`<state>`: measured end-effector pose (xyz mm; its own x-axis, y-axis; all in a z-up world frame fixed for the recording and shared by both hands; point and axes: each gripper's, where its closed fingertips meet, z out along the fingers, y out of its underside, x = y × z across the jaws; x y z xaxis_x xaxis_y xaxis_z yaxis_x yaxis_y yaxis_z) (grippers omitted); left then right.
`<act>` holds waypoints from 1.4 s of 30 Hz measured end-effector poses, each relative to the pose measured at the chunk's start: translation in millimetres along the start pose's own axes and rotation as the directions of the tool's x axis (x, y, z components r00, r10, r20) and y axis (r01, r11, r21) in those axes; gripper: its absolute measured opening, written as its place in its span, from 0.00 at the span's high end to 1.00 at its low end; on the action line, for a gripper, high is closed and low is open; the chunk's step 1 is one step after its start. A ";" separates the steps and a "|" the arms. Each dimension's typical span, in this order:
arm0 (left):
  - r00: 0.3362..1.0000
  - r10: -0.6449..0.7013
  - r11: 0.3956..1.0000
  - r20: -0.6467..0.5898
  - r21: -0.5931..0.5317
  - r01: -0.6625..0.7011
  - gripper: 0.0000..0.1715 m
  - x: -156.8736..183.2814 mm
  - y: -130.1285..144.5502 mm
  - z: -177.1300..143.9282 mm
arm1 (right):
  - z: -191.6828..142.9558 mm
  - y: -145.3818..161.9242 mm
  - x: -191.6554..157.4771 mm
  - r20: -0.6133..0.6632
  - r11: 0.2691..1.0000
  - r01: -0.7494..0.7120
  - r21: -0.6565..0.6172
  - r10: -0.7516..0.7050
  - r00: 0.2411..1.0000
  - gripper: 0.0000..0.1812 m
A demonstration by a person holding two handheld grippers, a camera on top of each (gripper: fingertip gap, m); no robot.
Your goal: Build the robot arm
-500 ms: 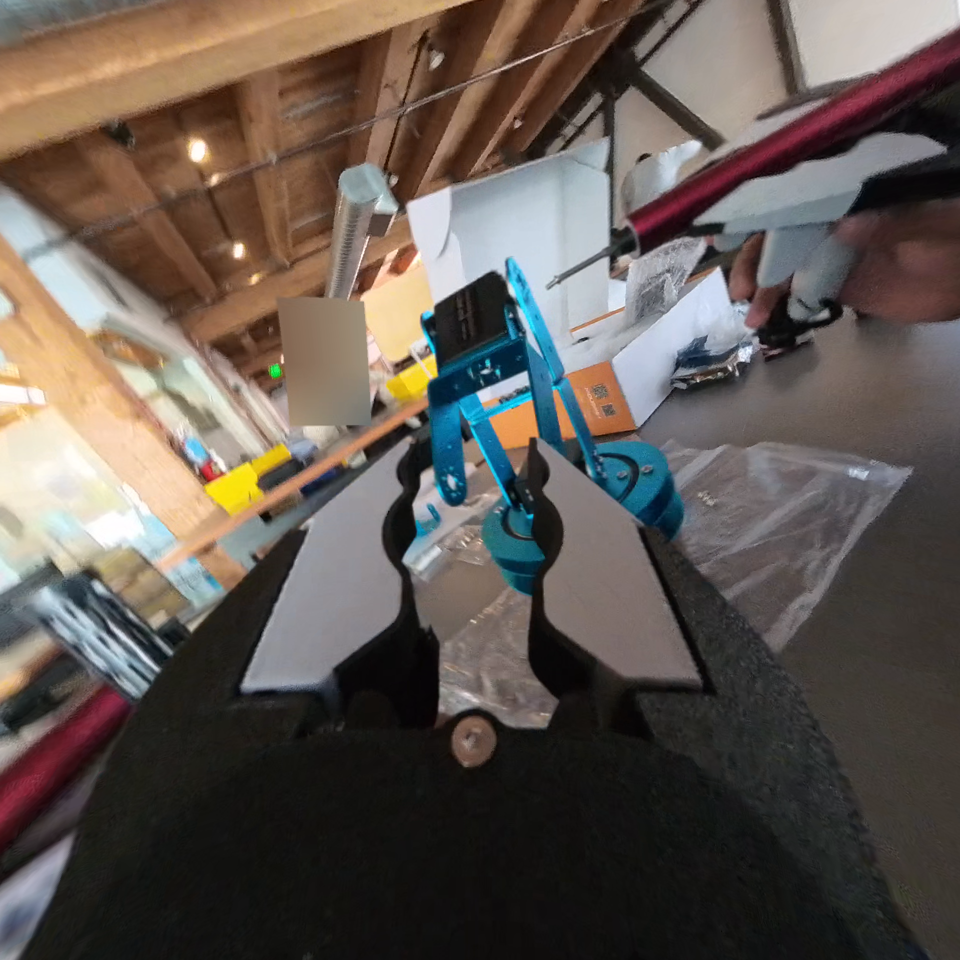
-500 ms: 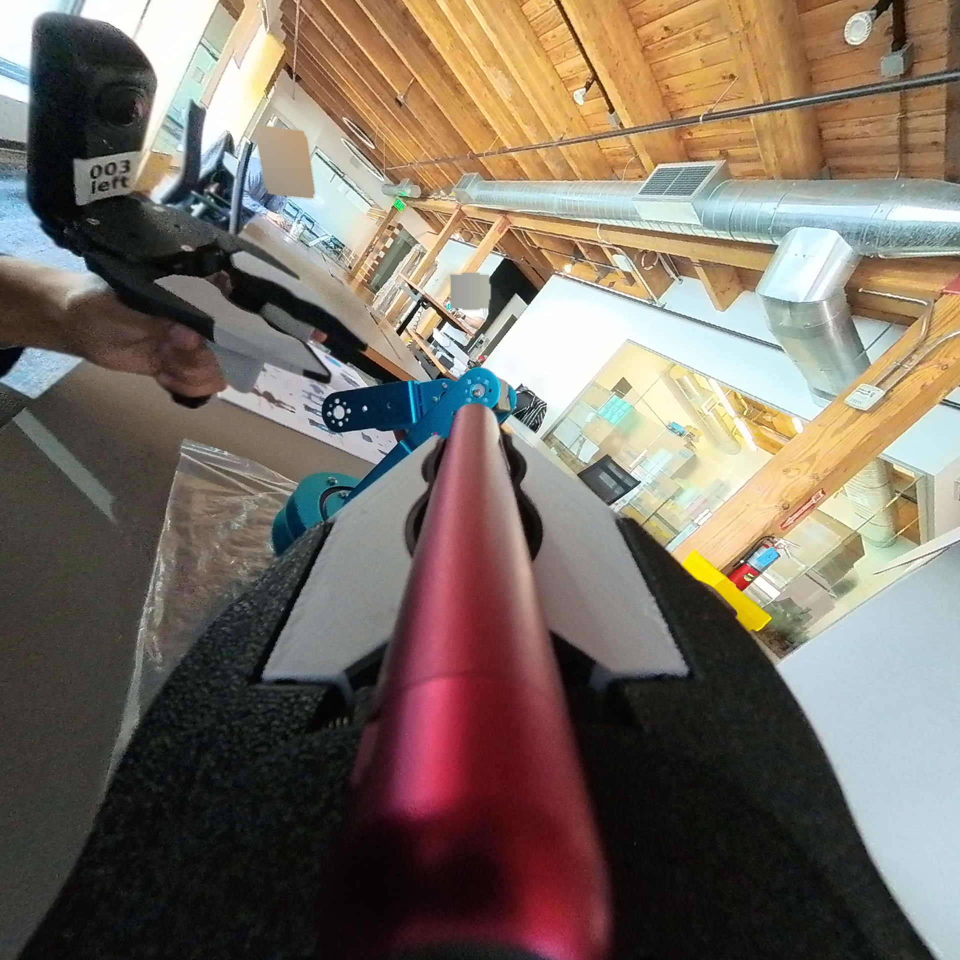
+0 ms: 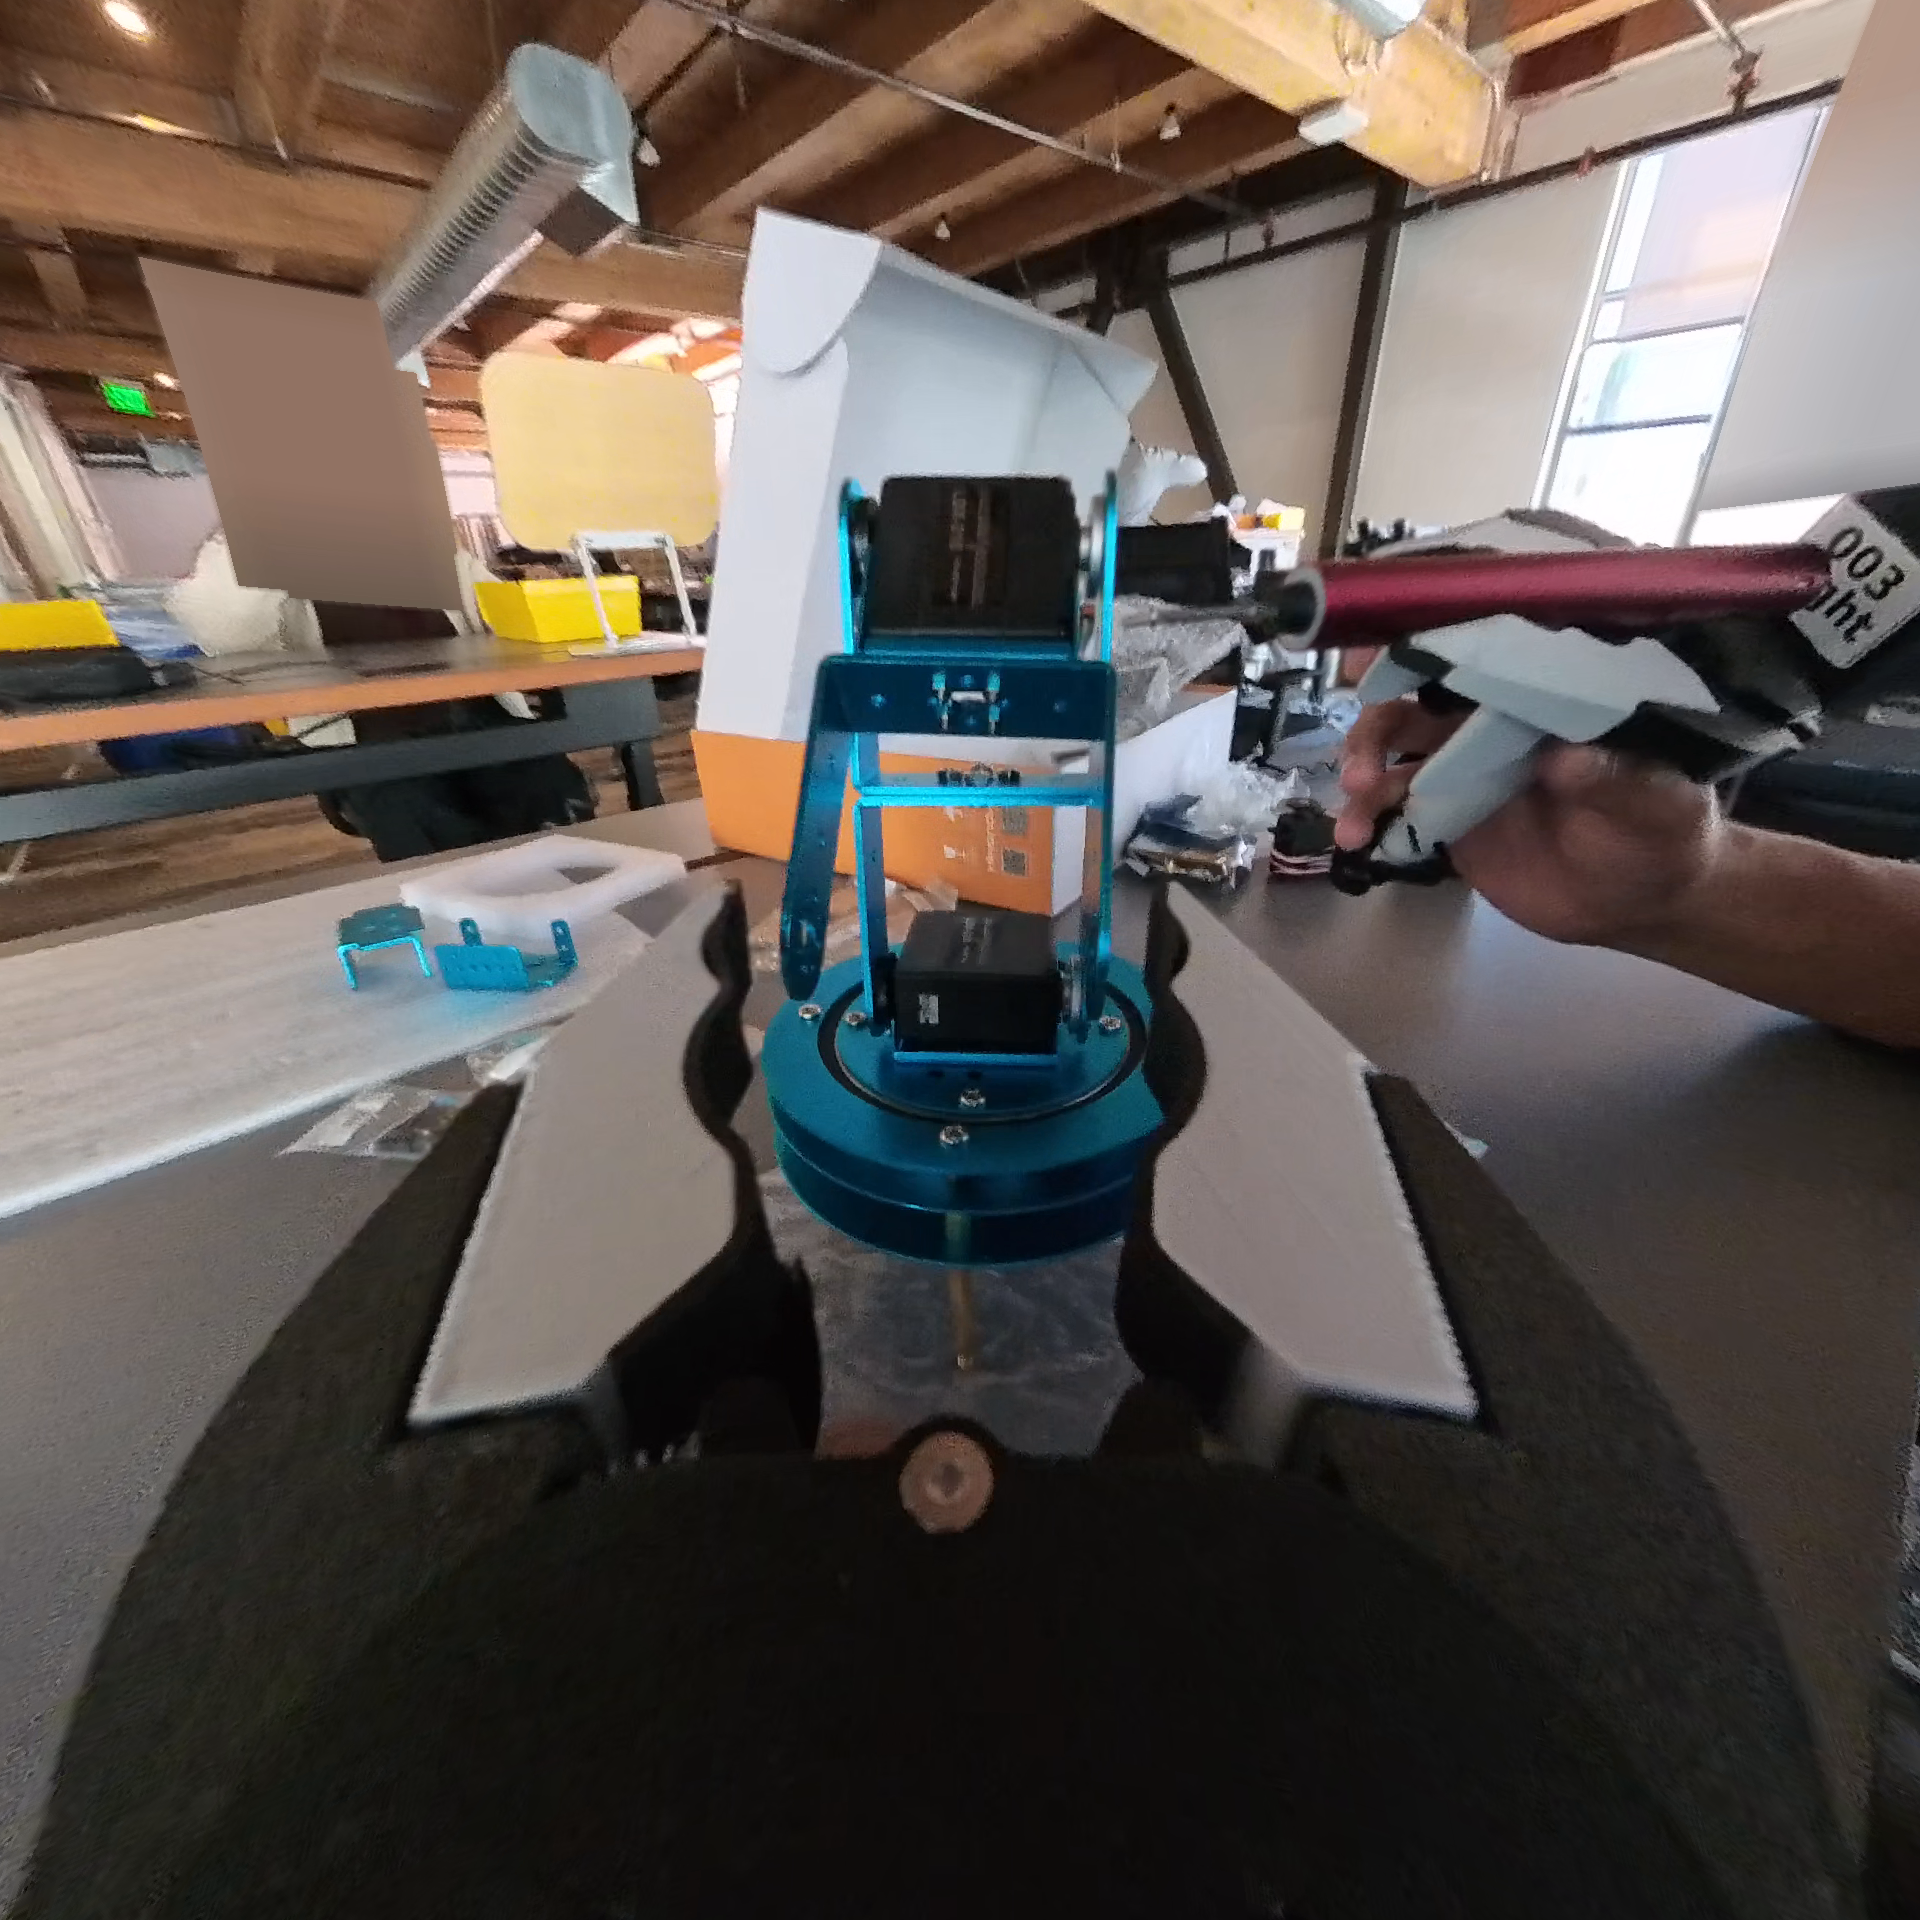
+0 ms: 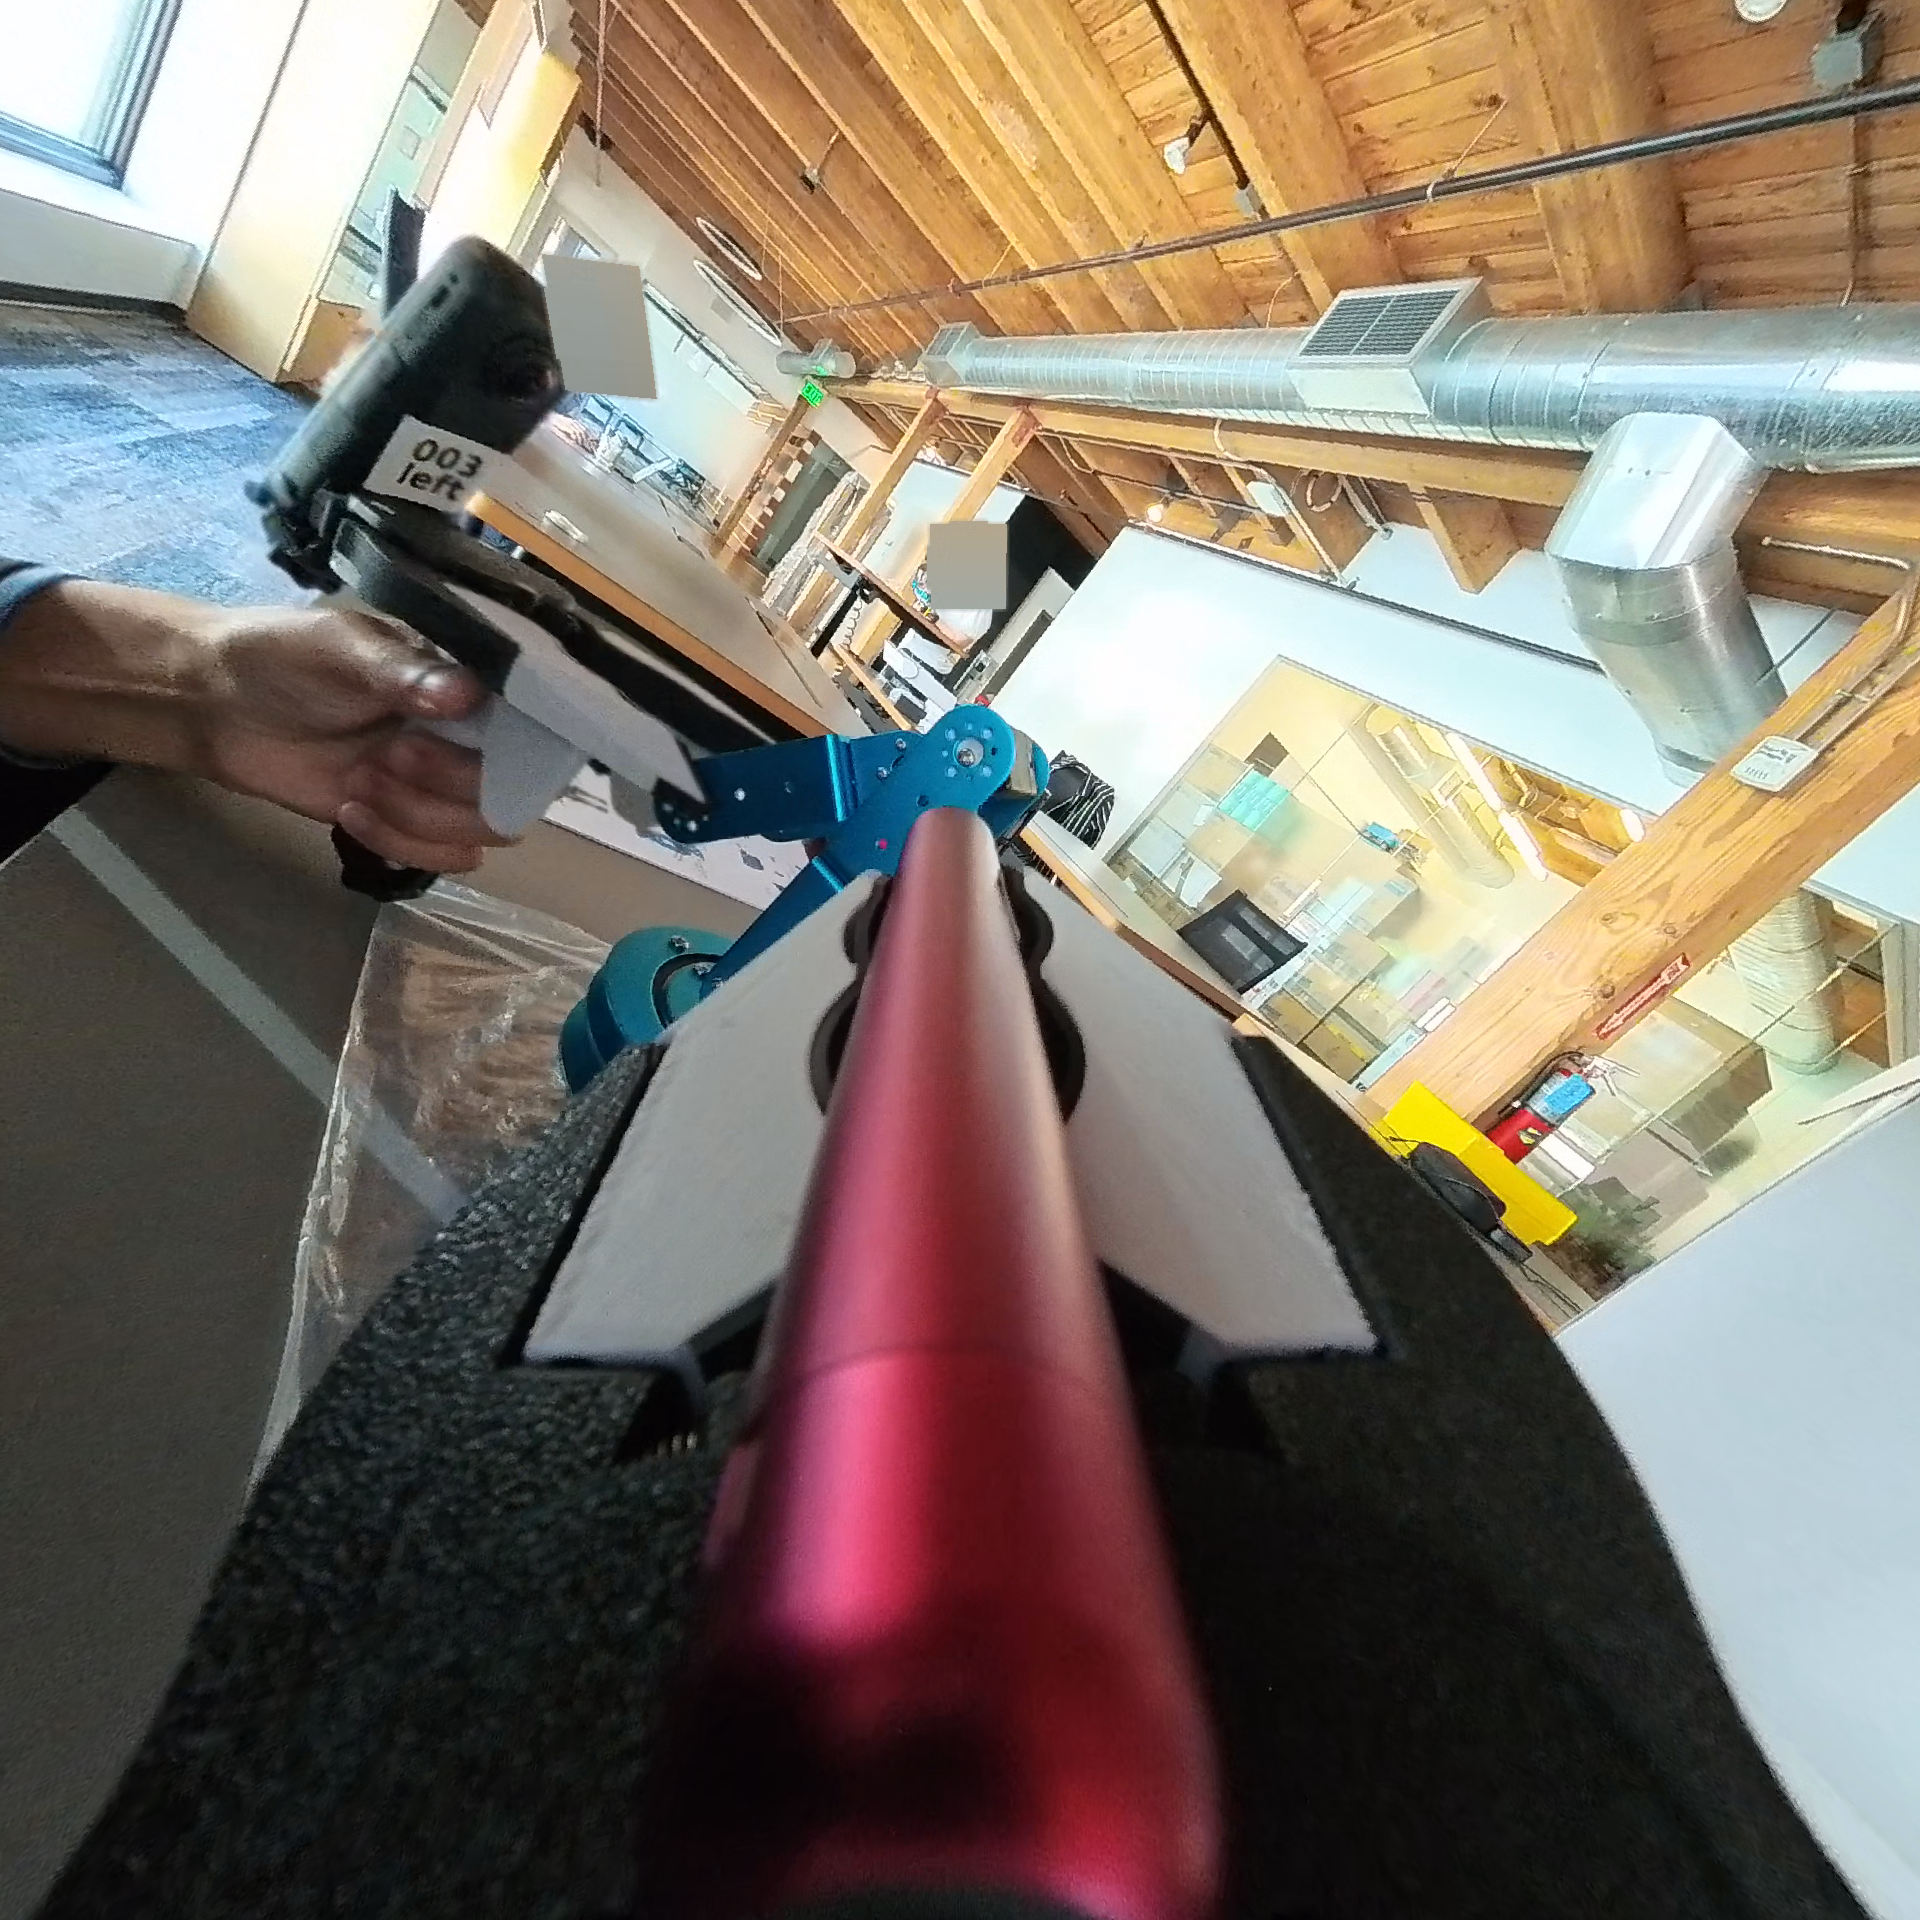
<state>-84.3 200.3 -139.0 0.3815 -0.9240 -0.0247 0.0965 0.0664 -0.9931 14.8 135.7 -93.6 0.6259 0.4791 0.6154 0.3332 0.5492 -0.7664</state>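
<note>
While our left gripper (image 3: 951, 1039) stands with its jaws wide on either side of the round base of the blue servo arm (image 3: 961, 852), whether they touch it we cannot tell. Our right gripper (image 4: 948, 914) is clamped on a red screwdriver (image 4: 935, 1299), whose far end sits at the arm's upper joint. Beneath lies clear plastic (image 4: 457, 997) on the grey table (image 3: 1662, 1195); far behind stands a white-and-orange box (image 3: 894, 436).

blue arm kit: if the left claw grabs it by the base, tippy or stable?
Probably top-heavy: a black servo sits high on the thin brackets of the blue arm. The round base looks like smooth metal, so it may slip. It stands on crinkled plastic, so it could slide.
</note>
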 end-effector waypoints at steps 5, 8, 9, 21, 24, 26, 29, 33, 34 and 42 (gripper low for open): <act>0.999 0.051 0.998 0.006 -0.027 -0.051 0.63 -1.3 2.5 0.7 | -0.9 -2.2 0.6 0.001 1.000 0.000 0.006 0.000 1.000 0.88; 0.996 0.087 0.995 -0.009 -0.055 -0.088 0.64 -2.4 -5.4 -5.6 | -1.4 -2.3 0.3 0.002 1.000 0.002 0.004 -0.002 1.000 0.88; 0.996 0.090 0.994 -0.020 -0.065 -0.091 0.64 -2.6 -10.5 -8.5 | -1.7 -2.8 0.3 0.003 1.000 0.003 0.006 -0.003 1.000 0.88; 0.976 0.152 0.863 -0.157 -0.461 -0.208 0.64 -4.9 -63.9 -13.8 | -4.1 -8.4 0.2 0.007 1.000 0.012 0.015 -0.012 1.000 0.87; 0.970 0.154 0.814 -0.187 -0.533 -0.232 0.64 -3.6 -79.3 -9.2 | -3.8 -8.0 -1.2 0.013 1.000 0.011 0.012 -0.012 1.000 0.87; 0.963 0.168 0.765 -0.211 -0.588 -0.262 0.64 -3.0 -86.0 -5.3 | -3.6 -8.6 -2.2 0.016 1.000 0.015 0.013 -0.016 1.000 0.88; 0.952 0.188 0.685 -0.244 -0.662 -0.304 0.65 -2.2 -96.2 3.2 | -3.0 -10.0 -3.8 0.018 1.000 0.021 0.015 -0.021 1.000 0.88; 0.916 0.161 0.589 -0.368 -0.709 -0.388 0.98 15.9 -107.4 13.6 | -1.6 -11.8 -5.1 -0.009 0.997 0.075 -0.003 -0.075 0.997 0.88; 0.910 0.173 0.563 -0.376 -0.720 -0.404 0.98 15.9 -109.1 17.9 | -0.7 -12.2 -4.4 -0.025 0.996 0.092 -0.011 -0.092 0.995 0.88; 0.887 0.245 0.571 -0.391 -0.682 -0.458 1.00 21.6 -96.9 26.5 | -1.2 -15.8 -7.2 -0.019 0.997 0.072 -0.006 -0.072 0.997 0.88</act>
<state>-61.0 183.9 -40.3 0.0028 -0.9507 -0.3100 -0.7464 0.2043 -0.6334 5.9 122.7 -86.2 0.6136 0.4248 0.6656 0.3818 0.5782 -0.7211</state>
